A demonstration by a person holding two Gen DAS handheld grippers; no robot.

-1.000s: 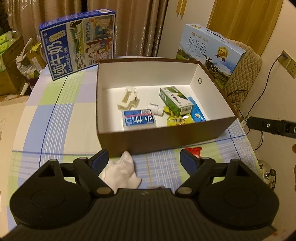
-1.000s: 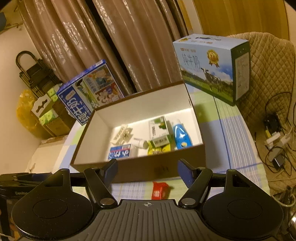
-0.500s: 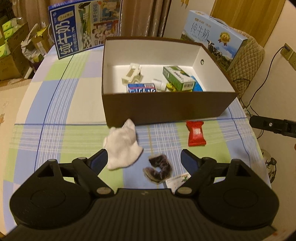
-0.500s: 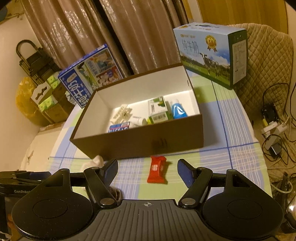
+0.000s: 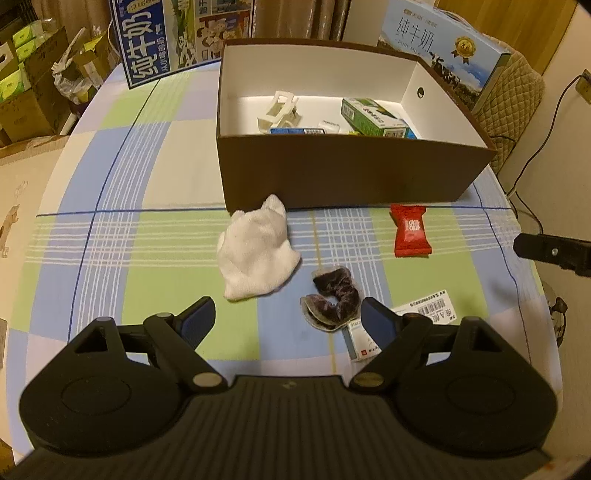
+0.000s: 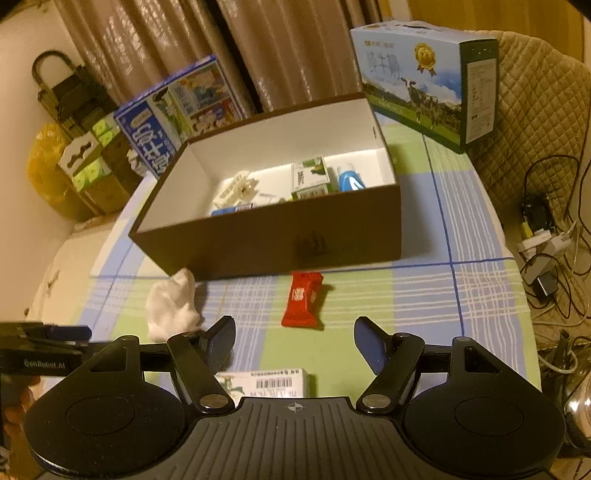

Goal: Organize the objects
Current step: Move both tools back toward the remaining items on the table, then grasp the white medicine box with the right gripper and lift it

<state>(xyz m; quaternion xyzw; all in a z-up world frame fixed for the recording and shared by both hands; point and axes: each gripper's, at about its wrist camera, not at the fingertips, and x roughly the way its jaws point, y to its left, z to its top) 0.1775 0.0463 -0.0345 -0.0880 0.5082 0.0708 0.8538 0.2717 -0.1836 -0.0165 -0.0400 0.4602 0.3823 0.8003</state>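
A brown box [image 5: 354, 173] with white walls sits on the checked tablecloth and holds a white clip [image 5: 279, 110], a green carton [image 5: 373, 116] and other small items. In front of it lie a white sock [image 5: 256, 251], a dark scrunchie [image 5: 332, 297], a red snack packet [image 5: 410, 230] and a small white barcode box [image 5: 428, 314]. My left gripper [image 5: 288, 321] is open and empty, above the cloth near the scrunchie. My right gripper [image 6: 294, 345] is open and empty, just short of the red packet [image 6: 303, 299], with the barcode box [image 6: 273, 382] beneath it.
Two blue milk cartons [image 5: 177, 33] [image 5: 443, 48] stand behind the box. A quilted chair [image 6: 535, 122] and cables [image 6: 546, 236] lie off the table's right edge. Cardboard boxes [image 5: 29, 85] are stacked at the left.
Both grippers have pulled back from the brown box toward the table's near side. The sock, scrunchie, red packet and barcode box have come into view. Both stay open.
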